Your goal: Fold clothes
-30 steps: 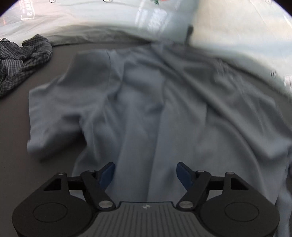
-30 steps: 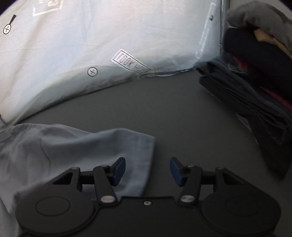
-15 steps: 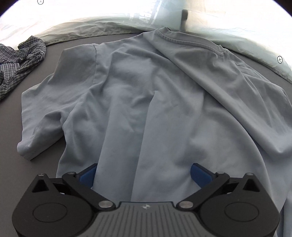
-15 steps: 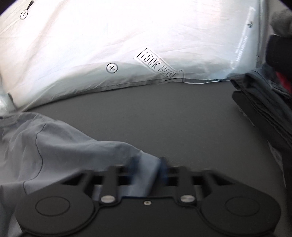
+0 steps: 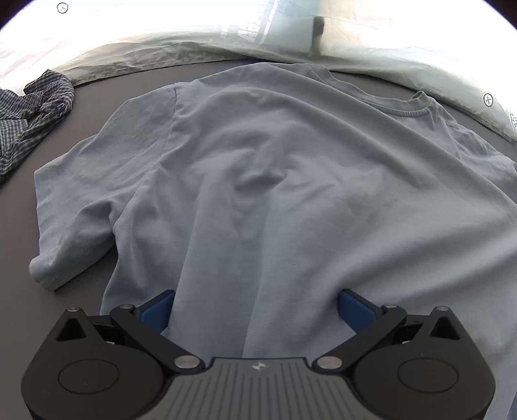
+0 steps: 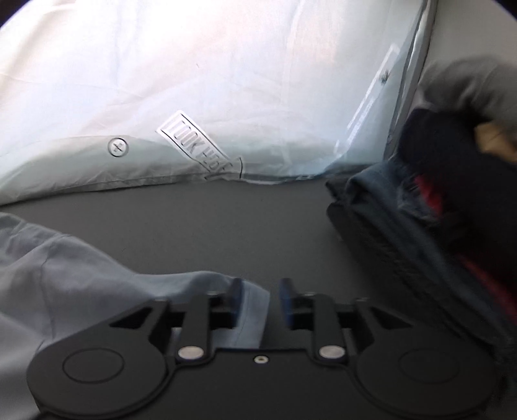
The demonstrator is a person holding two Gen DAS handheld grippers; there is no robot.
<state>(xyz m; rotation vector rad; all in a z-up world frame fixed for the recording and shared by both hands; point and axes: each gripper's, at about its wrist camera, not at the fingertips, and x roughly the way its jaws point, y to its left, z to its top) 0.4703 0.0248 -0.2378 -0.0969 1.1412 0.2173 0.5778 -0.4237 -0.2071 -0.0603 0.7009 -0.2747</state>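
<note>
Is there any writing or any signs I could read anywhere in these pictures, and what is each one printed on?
"LOOK HERE", boxed, last letters creased: on the white sheet, at its label.
Circled plus signs: on the same sheet, and in the left view.
Vertical strip of print near the sheet's right edge: too blurred to read.
Large letters on the sheet in the left view: washed out, unreadable.
Small logo on the left gripper's body: a mark, no words.

Your left camera sits close above the blue shirt (image 5: 274,194) and looks steeply down along its length to the collar. Your right camera looks less steeply across the table (image 6: 226,219) toward a clothes pile (image 6: 436,210). Both see the shirt and table.
</note>
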